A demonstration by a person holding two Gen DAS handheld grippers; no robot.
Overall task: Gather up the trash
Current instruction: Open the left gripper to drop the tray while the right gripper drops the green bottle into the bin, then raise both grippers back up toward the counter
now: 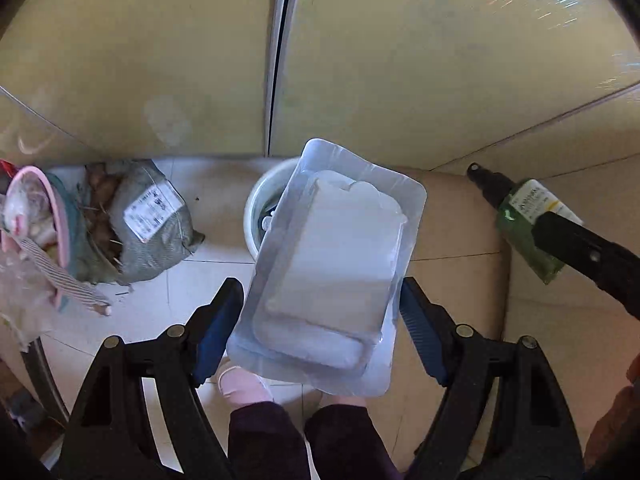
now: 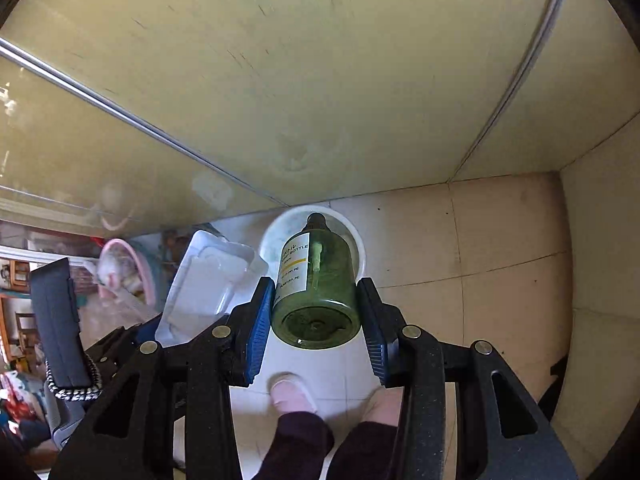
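Note:
My left gripper (image 1: 322, 300) is shut on a clear plastic blister tray (image 1: 332, 264), held by its long sides above the floor. My right gripper (image 2: 316, 312) is shut on a green bottle (image 2: 316, 284) with a white label and black nozzle, its neck pointing down. A round white bin (image 2: 356, 240) stands on the tiled floor against the cabinet, right under both items. In the left wrist view the bin (image 1: 260, 200) shows partly behind the tray, and the green bottle (image 1: 524, 220) hangs at the right. The tray (image 2: 208, 280) shows left of the bottle in the right wrist view.
Yellowish cabinet doors (image 1: 400, 60) rise behind the bin. A grey sack (image 1: 148, 224) with a label and a pink basket (image 1: 40, 216) of bits lie on the floor at left. A person's feet in pink slippers (image 2: 290, 394) stand on the tiles below the grippers.

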